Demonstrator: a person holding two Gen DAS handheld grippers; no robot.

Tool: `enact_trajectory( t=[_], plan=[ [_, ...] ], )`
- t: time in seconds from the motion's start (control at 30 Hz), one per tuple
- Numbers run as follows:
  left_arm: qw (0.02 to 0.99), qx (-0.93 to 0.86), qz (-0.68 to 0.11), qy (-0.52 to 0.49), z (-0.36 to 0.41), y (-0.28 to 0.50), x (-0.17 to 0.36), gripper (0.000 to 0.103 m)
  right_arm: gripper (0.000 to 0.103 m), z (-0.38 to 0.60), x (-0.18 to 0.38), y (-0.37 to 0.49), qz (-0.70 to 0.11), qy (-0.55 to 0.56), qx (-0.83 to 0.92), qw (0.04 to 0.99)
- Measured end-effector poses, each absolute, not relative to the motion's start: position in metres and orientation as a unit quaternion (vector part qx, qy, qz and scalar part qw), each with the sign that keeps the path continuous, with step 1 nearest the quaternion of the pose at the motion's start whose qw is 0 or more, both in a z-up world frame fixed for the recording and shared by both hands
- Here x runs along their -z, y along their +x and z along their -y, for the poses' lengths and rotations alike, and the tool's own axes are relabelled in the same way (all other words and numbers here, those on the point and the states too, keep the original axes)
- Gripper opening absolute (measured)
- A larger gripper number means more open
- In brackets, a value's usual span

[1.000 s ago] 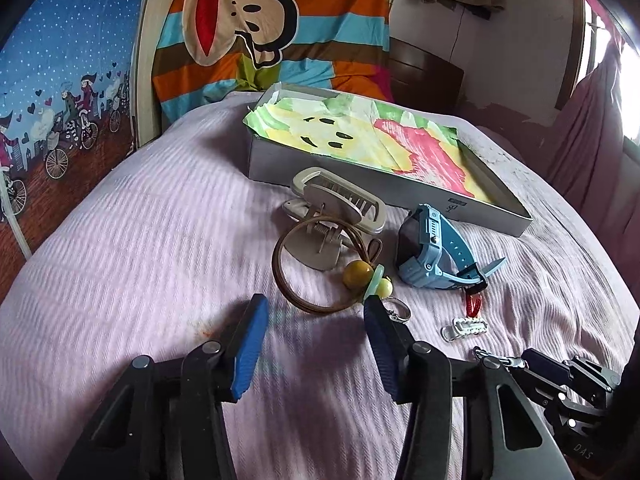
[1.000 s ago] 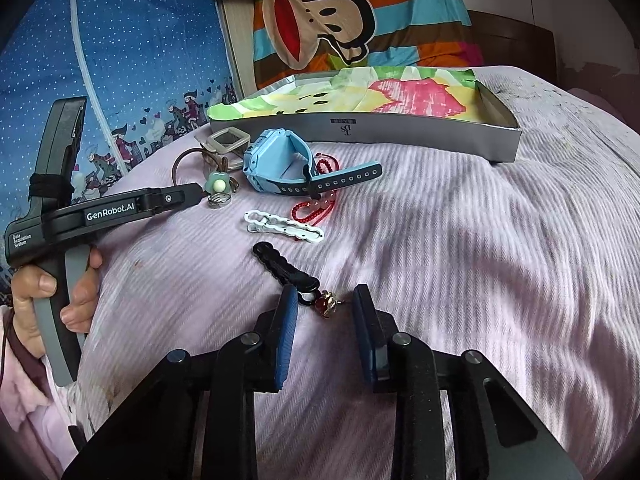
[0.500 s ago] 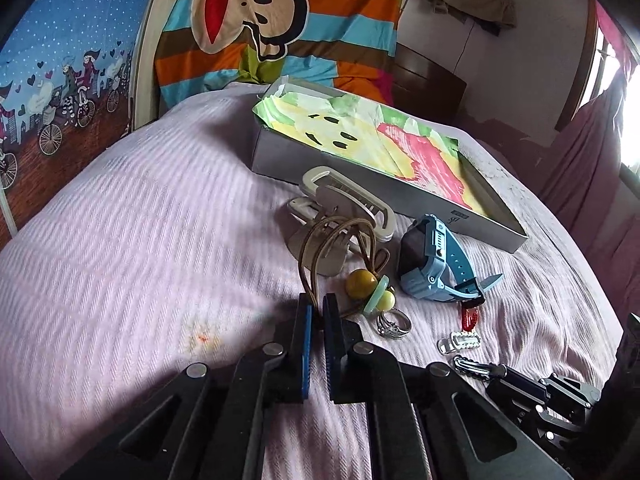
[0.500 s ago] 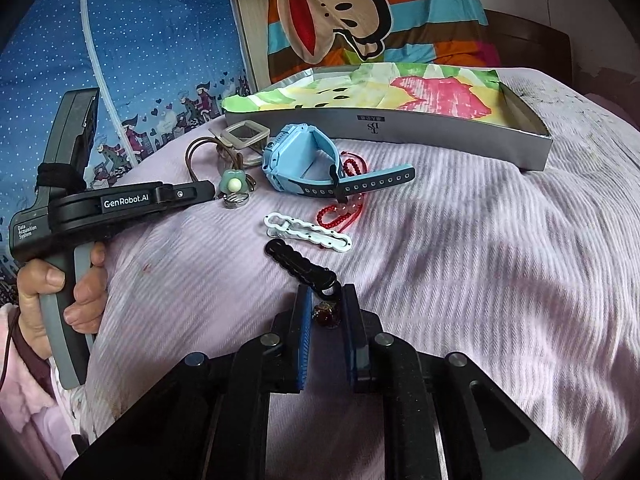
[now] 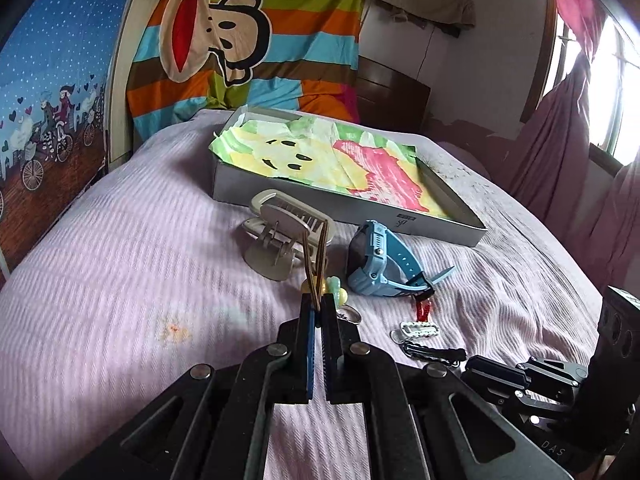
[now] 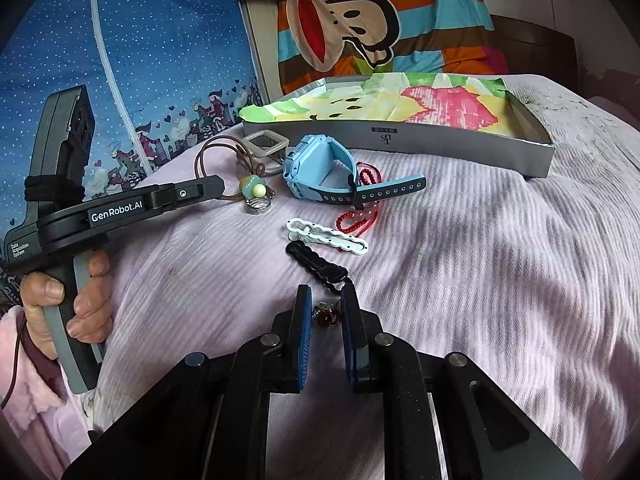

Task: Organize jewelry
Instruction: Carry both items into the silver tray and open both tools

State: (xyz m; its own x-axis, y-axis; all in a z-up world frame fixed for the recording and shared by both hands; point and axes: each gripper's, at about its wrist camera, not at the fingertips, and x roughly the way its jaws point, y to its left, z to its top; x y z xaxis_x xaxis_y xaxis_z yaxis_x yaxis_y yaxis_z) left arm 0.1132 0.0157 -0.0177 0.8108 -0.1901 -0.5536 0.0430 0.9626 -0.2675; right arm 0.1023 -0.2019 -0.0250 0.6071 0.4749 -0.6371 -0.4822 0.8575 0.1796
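My left gripper (image 5: 317, 305) is shut on the brown cord necklace (image 5: 314, 256), lifting its loop on edge; its yellow and green beads (image 5: 334, 286) hang by the fingertips. In the right wrist view the same necklace (image 6: 212, 152) rises from the left gripper (image 6: 216, 188). My right gripper (image 6: 324, 300) is shut on a small red-stone ring (image 6: 326, 315), held just above the bed. A grey open box (image 5: 304, 202) lined with colourful paper lies at the back, also seen in the right wrist view (image 6: 440, 142).
On the pink bedspread lie a blue watch (image 6: 320, 170), a beige hair claw (image 5: 280, 236), a silver ring (image 6: 258, 205), red beads (image 6: 360, 216), a white clip (image 6: 326, 236) and a black clip (image 6: 316, 266). A striped monkey blanket (image 5: 248, 40) stands behind.
Both grippers closed from open: the left on the brown cord, the right on the red-stone ring. The left has lifted the cord so the loop stands on edge. The right has risen slightly.
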Motion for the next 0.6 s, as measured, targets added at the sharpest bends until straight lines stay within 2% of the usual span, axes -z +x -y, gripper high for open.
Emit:
enact_trajectory(
  t=[0.6],
  plan=[
    [0.951, 0.107, -0.275, -0.094, 0.012, 0.123, -0.032, 0.003, 0.013, 0.208, -0.006, 0.135, -0.279, 0.025, -0.265, 0.923]
  ],
)
